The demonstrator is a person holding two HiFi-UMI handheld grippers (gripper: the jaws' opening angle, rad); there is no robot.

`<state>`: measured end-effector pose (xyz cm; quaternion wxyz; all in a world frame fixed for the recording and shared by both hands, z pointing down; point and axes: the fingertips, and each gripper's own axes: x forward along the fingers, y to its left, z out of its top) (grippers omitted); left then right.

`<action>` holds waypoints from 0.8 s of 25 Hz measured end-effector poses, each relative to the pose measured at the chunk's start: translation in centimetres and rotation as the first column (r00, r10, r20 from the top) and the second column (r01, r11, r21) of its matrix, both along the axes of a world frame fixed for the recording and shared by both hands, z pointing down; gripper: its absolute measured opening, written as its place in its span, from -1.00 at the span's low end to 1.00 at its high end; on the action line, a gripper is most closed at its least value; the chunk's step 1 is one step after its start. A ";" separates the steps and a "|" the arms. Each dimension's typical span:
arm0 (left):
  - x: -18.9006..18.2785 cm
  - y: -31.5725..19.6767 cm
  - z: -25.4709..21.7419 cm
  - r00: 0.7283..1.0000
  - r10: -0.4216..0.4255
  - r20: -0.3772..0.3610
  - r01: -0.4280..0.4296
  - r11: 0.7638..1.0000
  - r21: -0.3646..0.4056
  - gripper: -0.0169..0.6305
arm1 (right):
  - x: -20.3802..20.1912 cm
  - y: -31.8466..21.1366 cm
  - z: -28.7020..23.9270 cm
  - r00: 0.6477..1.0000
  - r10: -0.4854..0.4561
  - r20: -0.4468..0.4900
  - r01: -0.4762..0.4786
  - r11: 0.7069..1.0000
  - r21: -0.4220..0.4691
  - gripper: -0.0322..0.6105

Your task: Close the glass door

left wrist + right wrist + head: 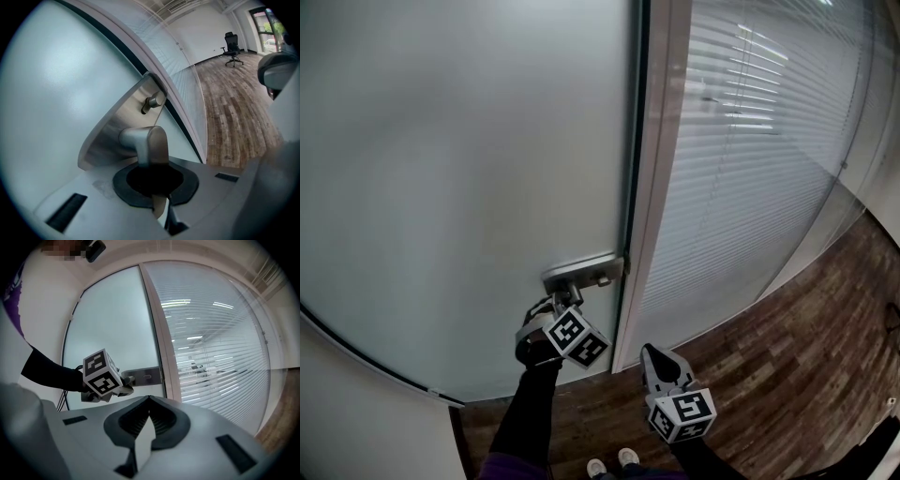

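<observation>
The left claw (pixel 154 180) is clenching the metal handle (pixel 146 140) of the frosted glass door (pixel 459 187), beside the frame (pixel 654 187). The right claw (pixel 149 404) is hanging clenched, empty, over the wooden floor (pixel 787 347).

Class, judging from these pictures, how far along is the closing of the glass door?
Done: the glass door lies against its frame, seemingly shut. In hand: the left gripper is clamped on the handle. Left: confirming the latch, which cannot be told, then letting go. The right gripper hangs shut, empty.
</observation>
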<state>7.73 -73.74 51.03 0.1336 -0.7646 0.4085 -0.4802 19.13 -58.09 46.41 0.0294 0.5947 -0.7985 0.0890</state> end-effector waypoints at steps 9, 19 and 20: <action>-0.6 0.1 1.1 0.979 0.053 0.196 -0.044 0.998 -0.046 -0.95 | 0.8 0.6 -0.4 1.000 0.016 0.012 -0.016 1.000 0.008 -0.93; -1.4 0.2 0.3 0.933 0.099 0.347 -0.065 0.992 -0.108 -0.95 | 1.1 1.3 -0.1 1.000 0.022 0.003 -0.022 1.000 0.001 -0.93; -1.4 0.2 0.4 0.928 0.100 0.359 -0.063 0.992 -0.113 -0.95 | 1.0 1.4 -0.2 1.000 0.018 0.003 -0.018 1.000 0.002 -0.93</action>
